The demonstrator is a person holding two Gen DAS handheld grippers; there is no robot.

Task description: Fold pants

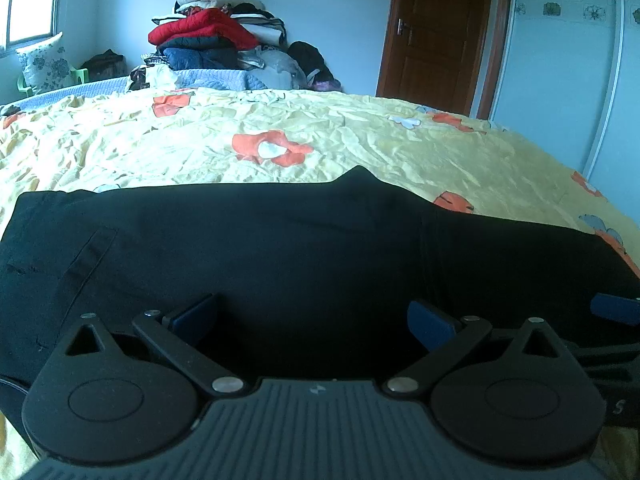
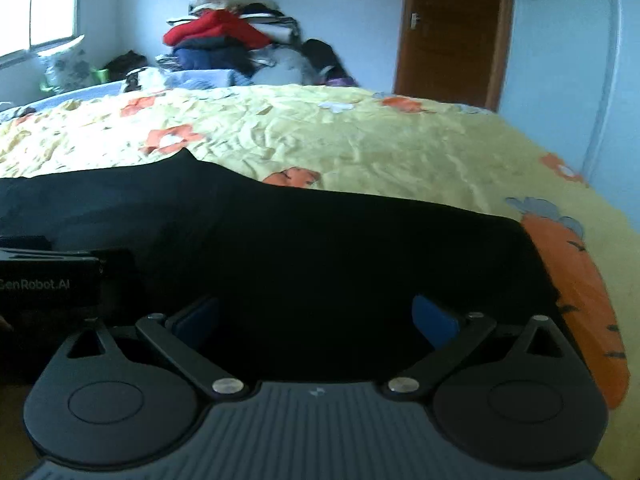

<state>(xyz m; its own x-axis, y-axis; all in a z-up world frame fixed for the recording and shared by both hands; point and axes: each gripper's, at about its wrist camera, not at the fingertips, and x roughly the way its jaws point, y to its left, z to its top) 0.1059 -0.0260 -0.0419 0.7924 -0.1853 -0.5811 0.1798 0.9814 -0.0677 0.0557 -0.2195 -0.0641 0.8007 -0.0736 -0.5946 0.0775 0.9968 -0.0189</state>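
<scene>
Black pants (image 1: 280,240) lie flat across the near part of the bed, with a slit pocket at their left end. My left gripper (image 1: 312,322) hovers low over their near edge, open, its blue pads (image 1: 196,318) wide apart with only cloth below. A blue pad of my right gripper (image 1: 614,308) shows at the right edge of the left wrist view. In the right wrist view the pants (image 2: 320,248) end at the right by an orange carrot print. My right gripper (image 2: 316,320) is open above them. The left gripper's body (image 2: 48,280) sits at the left.
A wrinkled yellow bedsheet (image 1: 360,144) with orange flowers covers the bed. A tall pile of clothes and bedding (image 1: 216,36) stands at the far side against the wall. A brown door (image 1: 440,32) is at the back right, a window at the left.
</scene>
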